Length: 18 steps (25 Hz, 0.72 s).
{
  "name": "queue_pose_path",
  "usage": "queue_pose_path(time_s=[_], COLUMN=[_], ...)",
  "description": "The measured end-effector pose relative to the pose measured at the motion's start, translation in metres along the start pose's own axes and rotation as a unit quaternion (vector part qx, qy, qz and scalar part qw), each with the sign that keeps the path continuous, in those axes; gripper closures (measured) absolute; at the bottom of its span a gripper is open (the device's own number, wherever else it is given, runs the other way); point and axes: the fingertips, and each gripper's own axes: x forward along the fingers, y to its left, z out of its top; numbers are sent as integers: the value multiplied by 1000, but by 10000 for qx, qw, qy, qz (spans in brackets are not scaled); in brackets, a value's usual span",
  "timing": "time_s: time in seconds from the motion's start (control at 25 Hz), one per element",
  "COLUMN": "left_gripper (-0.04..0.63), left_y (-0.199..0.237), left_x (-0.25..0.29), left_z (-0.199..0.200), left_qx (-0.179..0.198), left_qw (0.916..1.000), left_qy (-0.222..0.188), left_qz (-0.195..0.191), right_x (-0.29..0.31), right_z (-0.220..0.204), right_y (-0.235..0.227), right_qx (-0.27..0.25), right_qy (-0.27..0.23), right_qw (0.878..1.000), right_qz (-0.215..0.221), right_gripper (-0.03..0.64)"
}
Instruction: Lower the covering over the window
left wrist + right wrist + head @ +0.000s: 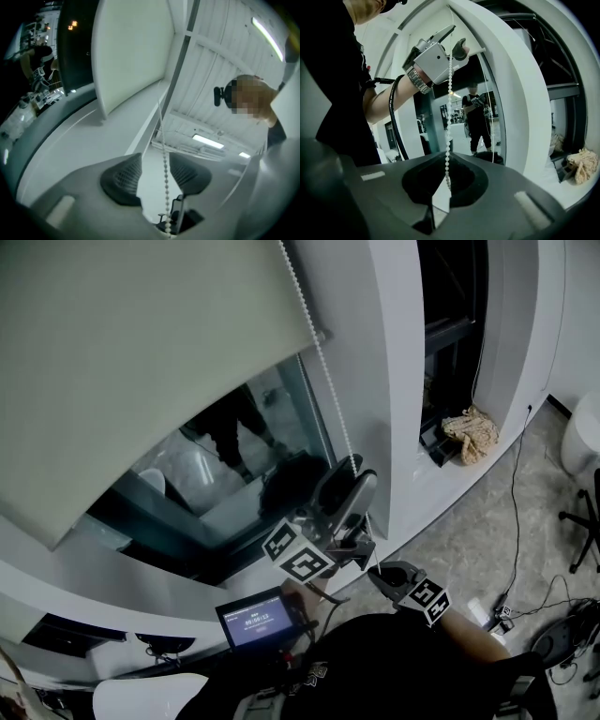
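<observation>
Your left tongs (349, 486) stand open, and the bead chain (323, 371) runs loose between the pads. Your right tongs (382, 576), lower down, are clamped shut on the same chain. The blind (141, 362) covers the upper part of the window (234, 460); the lower glass is bare and dark with reflections.

Nearby are a small screen (261, 620) below the left tongs, a crumpled cloth (472, 435) on the next ledge, and cables (515, 521) across the floor.

The blind's roller is cut off at the top. The chain's lower end is hidden behind the tongs.
</observation>
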Motion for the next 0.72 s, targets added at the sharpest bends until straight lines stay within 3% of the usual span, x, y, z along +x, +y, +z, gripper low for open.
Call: queue_pose_path(time_s=[0.12, 0.24, 0.36, 0.48, 0.56, 0.64, 0.72], left_gripper=[416, 575, 580, 581, 583, 584, 584], left_y=[2, 10, 18, 29, 33, 47, 72], left_x=[-1, -7, -8, -10, -14, -27, -60], left_z=[1, 6, 4, 2, -9, -35, -82], left_qx=[-33, -8, -27, 152, 493, 724, 525], left_qw=[9999, 9996, 9991, 9981, 9951, 9881, 9776], left_qy=[-67, -133, -140, 73, 406, 897, 1493], left_qz=[96, 230, 405, 599, 754, 1020, 1390], right_x=[-3, 1, -1, -6, -22, -47, -71], right_z=[-1, -2, -3, -7, -3, 29, 97], right_y=[-1, 0, -5, -28, -55, -85, -102], right_qx=[40, 61, 77, 366, 935, 1459, 1505], right_qy=[6, 34, 22, -87, -438, -1154, -2031], right_qw=[10000, 10000, 10000, 9983, 9907, 9739, 9560], right_qz=[7, 28, -16, -441, -891, -1301, -1487], right_gripper=[614, 614, 613, 611, 579, 535, 538])
